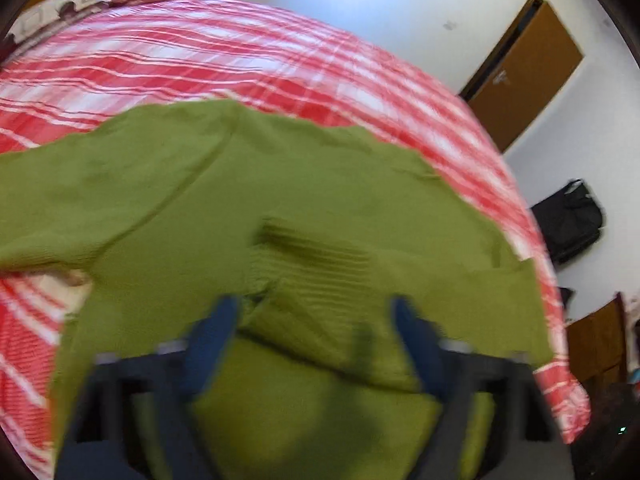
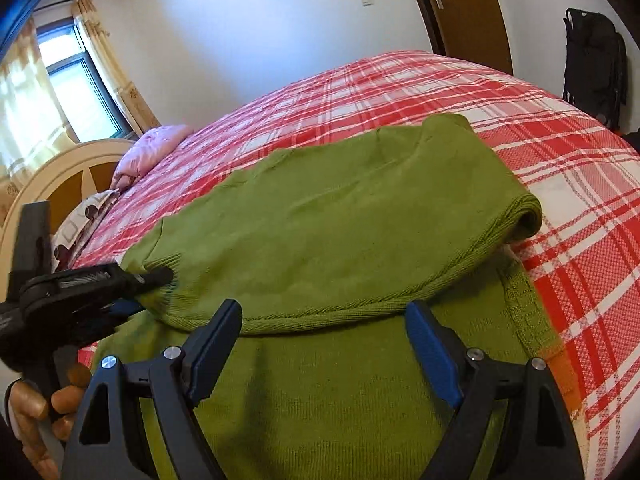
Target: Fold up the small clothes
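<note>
A green knit sweater (image 2: 340, 220) lies on the bed, its upper part folded over the lower part. It also fills the left wrist view (image 1: 280, 184), where a ribbed cuff (image 1: 312, 252) lies on top. My left gripper (image 1: 314, 312) is open, its blue fingers hovering either side of the cuff; this view is blurred. In the right wrist view the left gripper (image 2: 160, 280) sits at the sweater's left edge by a ribbed cuff. My right gripper (image 2: 324, 316) is open and empty just above the folded edge.
The bed has a red and white plaid cover (image 2: 560, 184). A pink pillow (image 2: 148, 148) and a cream headboard (image 2: 60, 168) are at the far end. A brown door (image 2: 468, 8) and a black bag (image 2: 592, 64) stand against the white wall.
</note>
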`<state>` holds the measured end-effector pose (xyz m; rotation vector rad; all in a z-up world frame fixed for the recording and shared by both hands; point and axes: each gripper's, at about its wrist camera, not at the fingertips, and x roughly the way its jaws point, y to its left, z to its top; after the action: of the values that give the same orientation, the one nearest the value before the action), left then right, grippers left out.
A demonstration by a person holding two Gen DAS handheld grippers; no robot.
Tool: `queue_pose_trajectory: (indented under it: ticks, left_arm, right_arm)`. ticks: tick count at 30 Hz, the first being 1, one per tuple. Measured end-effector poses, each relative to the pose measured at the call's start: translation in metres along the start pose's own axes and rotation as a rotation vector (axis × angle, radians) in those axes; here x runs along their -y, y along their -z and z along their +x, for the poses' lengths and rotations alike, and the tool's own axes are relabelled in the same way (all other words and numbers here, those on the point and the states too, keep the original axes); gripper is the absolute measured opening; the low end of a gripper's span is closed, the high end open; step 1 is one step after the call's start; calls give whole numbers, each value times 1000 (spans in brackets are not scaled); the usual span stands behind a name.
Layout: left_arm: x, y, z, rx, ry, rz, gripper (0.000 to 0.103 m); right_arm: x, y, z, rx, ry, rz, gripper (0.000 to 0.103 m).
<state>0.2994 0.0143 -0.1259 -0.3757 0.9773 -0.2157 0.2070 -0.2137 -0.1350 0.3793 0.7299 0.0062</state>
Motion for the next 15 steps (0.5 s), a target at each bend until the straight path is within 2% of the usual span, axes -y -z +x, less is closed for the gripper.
queue_pose_trajectory:
  ticks: [1,2,3,5,7,10,12,15]
  left_arm:
    - [2,-1,5,-23,41,-7,18]
    - [3,-2,11,-54,83,-22,8]
    - [4,-2,18,-78,97,-35,8]
    - [10,-4,20,-59,72,-15,7]
    - [18,-11,14,-19,53,32,6]
    - [20,-25,-5,57,71,54,6]
    - [13,-39,-18,109,71,46,6]
    - [-8,-50,-38,184,33,35,6]
  right_arm:
    - [1,0,0,1,-3,3,84]
    - [2,0,-2,3,-5,8,84]
    - [3,1,-5,9,-6,20,84]
    - [7,3,-14,33,-8,42,84]
    - [11,6,-26,65,13,57,84]
    - [15,9,-38,75,26,70,84]
    - [18,12,-45,82,37,76,84]
    - [21,14,-51,89,45,81,84]
